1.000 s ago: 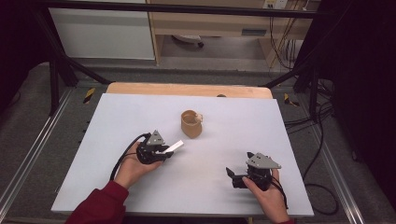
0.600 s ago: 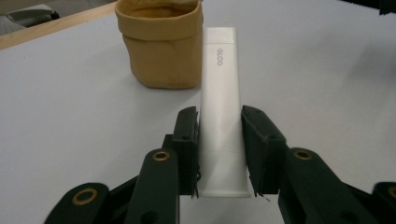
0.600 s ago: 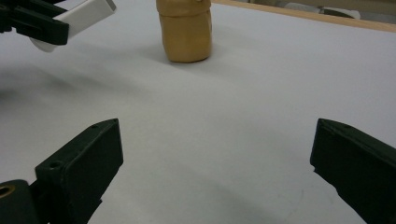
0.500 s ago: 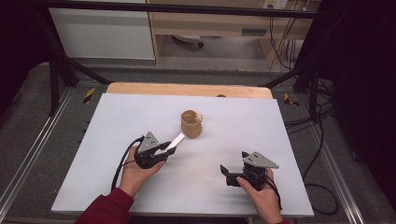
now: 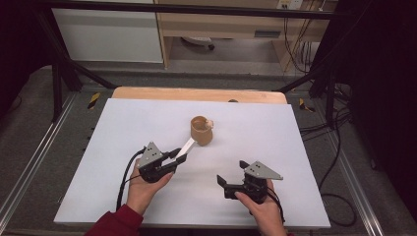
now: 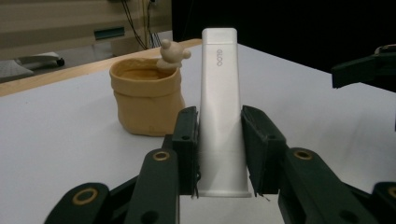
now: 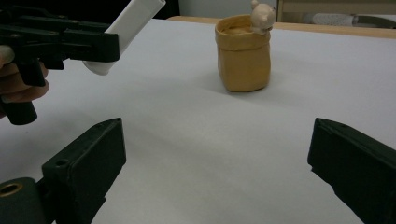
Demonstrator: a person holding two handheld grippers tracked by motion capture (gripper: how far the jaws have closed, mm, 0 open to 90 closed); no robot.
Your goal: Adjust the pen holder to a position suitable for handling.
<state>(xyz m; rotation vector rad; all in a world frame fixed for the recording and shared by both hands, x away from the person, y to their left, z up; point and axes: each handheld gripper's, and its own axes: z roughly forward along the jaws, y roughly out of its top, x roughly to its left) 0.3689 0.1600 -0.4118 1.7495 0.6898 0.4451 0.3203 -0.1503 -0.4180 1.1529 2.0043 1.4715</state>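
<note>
My left gripper [image 5: 178,156] [image 6: 218,154] is shut on a white tube [image 6: 219,102] [image 5: 187,146] [image 7: 126,32], which sticks out from the jaws towards a tan sack-shaped cup [image 5: 201,130] [image 6: 147,95] [image 7: 243,51] with a small bear figure on its rim. The tube's tip is close to the cup, just left of it in the high view. My right gripper [image 5: 223,187] [image 7: 217,177] stands open near the table's front right, jaws wide with nothing between them, pointing towards the cup.
The white table top [image 5: 147,113] has a wooden strip [image 5: 196,94] along its far edge. Black frame bars and cables stand around the table. A person's hands and a red sleeve [image 5: 118,223] come in from the front edge.
My left gripper has carried the white tube up and right, nearer the cup. My right gripper has slid left and a little forward, its jaws still wide.
</note>
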